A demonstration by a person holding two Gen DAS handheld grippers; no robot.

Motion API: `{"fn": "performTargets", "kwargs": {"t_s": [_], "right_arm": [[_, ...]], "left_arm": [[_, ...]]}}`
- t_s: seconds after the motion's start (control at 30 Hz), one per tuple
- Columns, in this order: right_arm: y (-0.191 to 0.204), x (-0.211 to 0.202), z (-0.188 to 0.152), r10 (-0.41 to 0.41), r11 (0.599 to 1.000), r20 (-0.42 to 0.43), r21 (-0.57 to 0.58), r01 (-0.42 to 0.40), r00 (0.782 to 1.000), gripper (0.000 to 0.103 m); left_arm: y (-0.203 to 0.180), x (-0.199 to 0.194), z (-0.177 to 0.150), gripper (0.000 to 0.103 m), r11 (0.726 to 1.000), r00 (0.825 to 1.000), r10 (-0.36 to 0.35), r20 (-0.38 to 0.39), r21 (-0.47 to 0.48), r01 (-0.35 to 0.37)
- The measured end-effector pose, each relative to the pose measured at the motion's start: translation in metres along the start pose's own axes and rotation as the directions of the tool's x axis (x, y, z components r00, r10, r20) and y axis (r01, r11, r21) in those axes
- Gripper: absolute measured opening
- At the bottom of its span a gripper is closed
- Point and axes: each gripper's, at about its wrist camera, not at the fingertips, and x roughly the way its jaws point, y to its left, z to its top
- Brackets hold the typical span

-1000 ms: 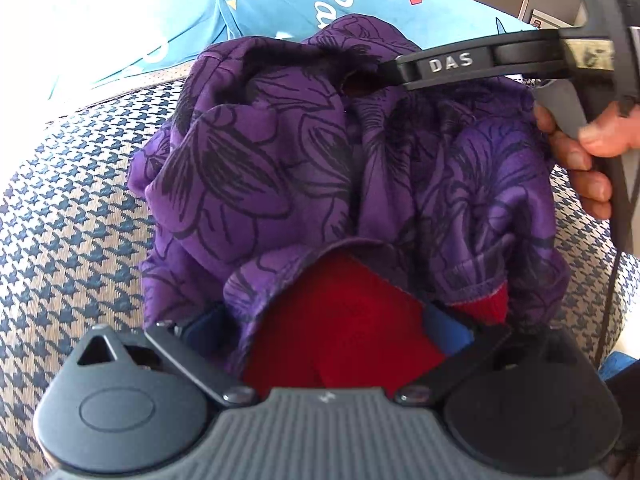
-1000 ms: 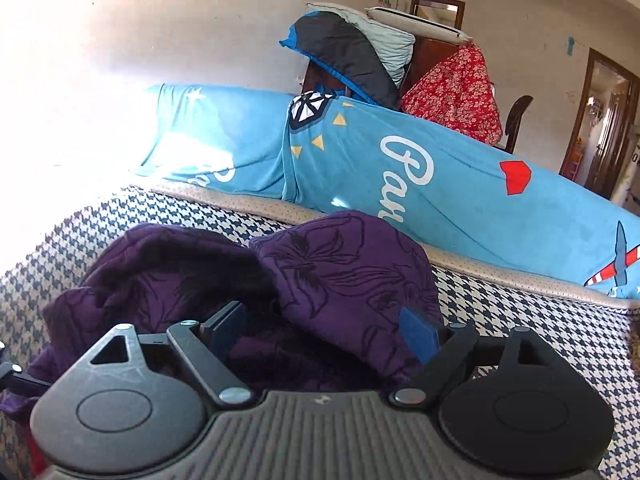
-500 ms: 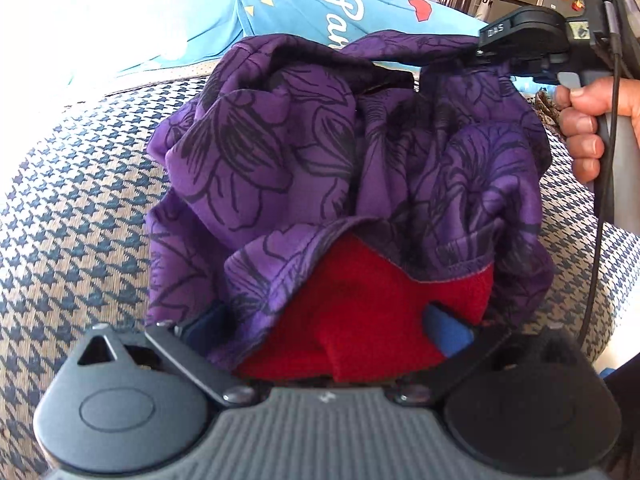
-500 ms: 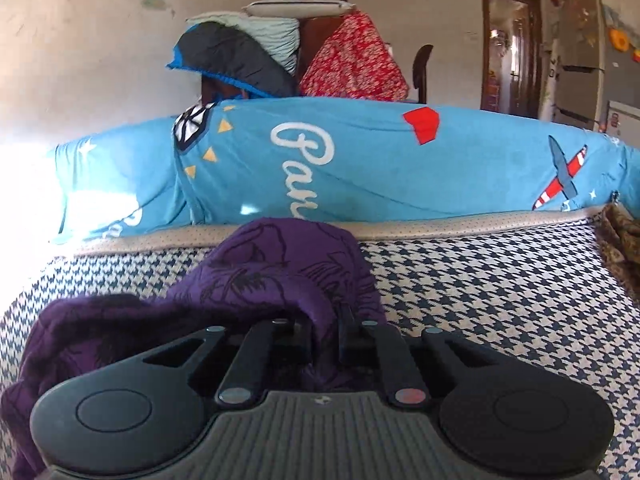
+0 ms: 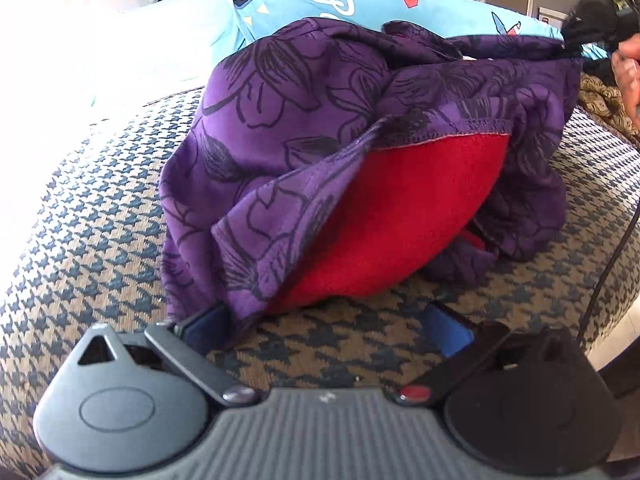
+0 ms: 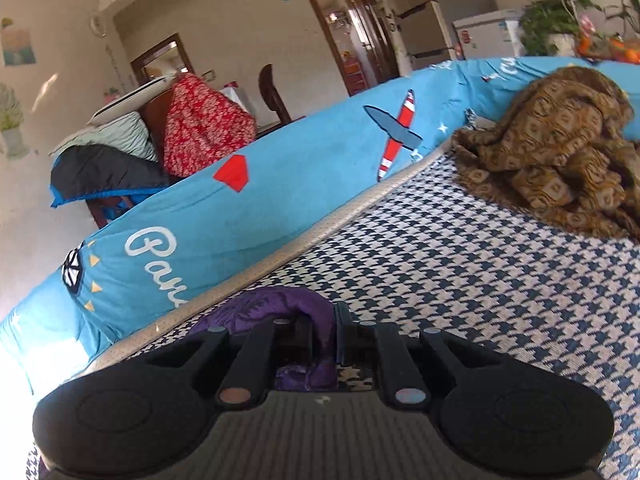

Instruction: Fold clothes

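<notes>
purple garment point(image 5: 304, 128) – soft, limp, light – clamped in my right gripper point(image 6: 320, 344); left gripper point(image 5: 332, 320) spread, take the hem beside its left jaw.

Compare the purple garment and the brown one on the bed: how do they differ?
The purple garment has black flower outlines and a red lining; the brown garment has a gold woven pattern. The right gripper pinches the purple one, lifting an edge; the brown one lies untouched in a heap. Both rest, unfolded, on the houndstooth cover.
</notes>
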Motion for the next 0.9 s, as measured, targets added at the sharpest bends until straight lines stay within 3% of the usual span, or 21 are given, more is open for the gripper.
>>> {"fn": "performTargets", "kwargs": {"t_s": [0.1, 0.27, 0.4, 0.67, 0.8, 0.9], "right_arm": [[-0.035, 0.003, 0.0, -0.075, 0.983, -0.087, 0.158, 0.088, 0.993, 0.01], [-0.066, 0.005, -0.001, -0.109, 0.961, -0.172, 0.235, 0.148, 0.979, 0.014], [-0.066, -0.003, 0.0, -0.099, 0.974, -0.167, 0.185, 0.13, 0.981, 0.04], [-0.048, -0.019, 0.003, -0.057, 0.998, -0.16, 0.018, 0.061, 0.985, 0.046], [-0.042, -0.032, 0.004, -0.07, 0.995, -0.12, -0.075, 0.062, 0.99, 0.058], [-0.041, -0.039, 0.008, -0.02, 0.997, -0.084, -0.076, 0.013, 0.996, 0.067]], "left_arm": [[0.004, -0.004, -0.004, 0.103, 1.0, 1.0, -0.003, 0.001, -0.006, 0.003], [0.011, -0.009, -0.012, 0.103, 1.0, 1.0, 0.001, 0.003, -0.015, -0.001], [0.003, -0.017, -0.019, 0.103, 1.0, 1.0, 0.005, 0.0, -0.017, -0.005], [0.005, -0.03, -0.018, 0.103, 0.994, 0.999, -0.049, -0.005, -0.097, 0.049], [0.006, -0.036, -0.018, 0.103, 0.988, 0.997, -0.071, 0.005, -0.137, 0.071], [0.001, -0.027, -0.008, 0.103, 0.989, 0.998, -0.064, -0.002, -0.131, 0.063]]}}
